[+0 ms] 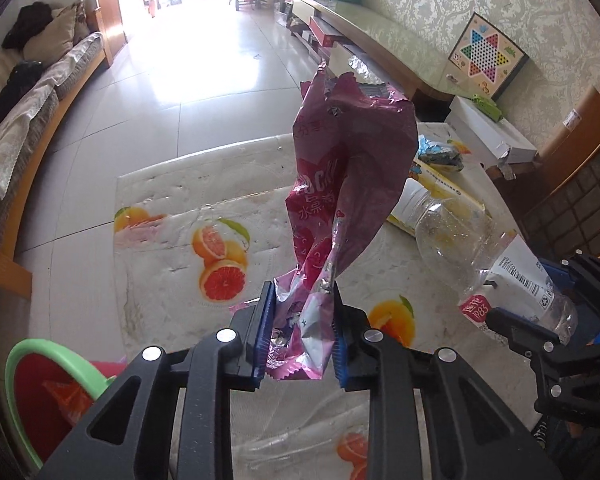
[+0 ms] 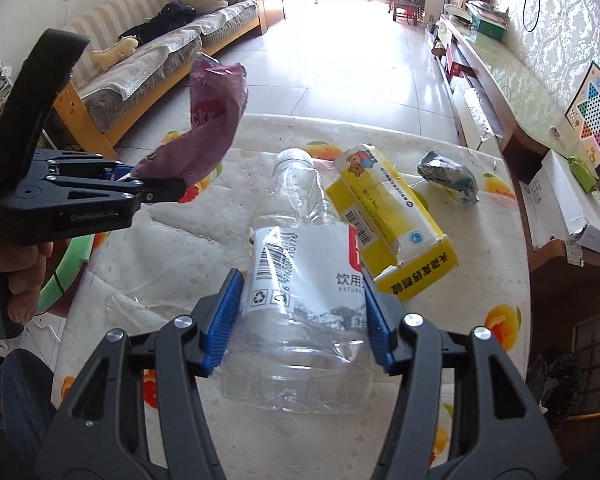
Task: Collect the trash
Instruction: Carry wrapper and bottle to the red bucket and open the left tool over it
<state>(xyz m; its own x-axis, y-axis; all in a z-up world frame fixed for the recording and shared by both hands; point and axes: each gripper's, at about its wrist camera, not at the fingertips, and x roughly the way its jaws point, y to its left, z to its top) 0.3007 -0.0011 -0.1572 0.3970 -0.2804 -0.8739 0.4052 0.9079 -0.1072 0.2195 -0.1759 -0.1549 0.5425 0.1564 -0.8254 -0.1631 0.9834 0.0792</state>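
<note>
Trash is gripped on both sides: the left gripper [image 1: 300,330] has its jaws squeezed nearly together on a crumpled pink wrapper [image 1: 340,184], lifted above the table [image 1: 172,200]. Right gripper [image 2: 300,316], jaws partway apart, clamps a clear plastic bottle [image 2: 300,280] over the table, near a yellow carton [image 2: 396,224] and a crumpled foil packet [image 2: 448,176].

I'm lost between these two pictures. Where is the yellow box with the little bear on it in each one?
Left wrist view: the yellow box shows only as a strip right of centre, mostly hidden behind the pink wrapper and the clear bottle.
Right wrist view: it lies in plain sight on the table, right of centre, beside the bottle.
Shared landmark: the star-shaped game board against the wall.
</note>
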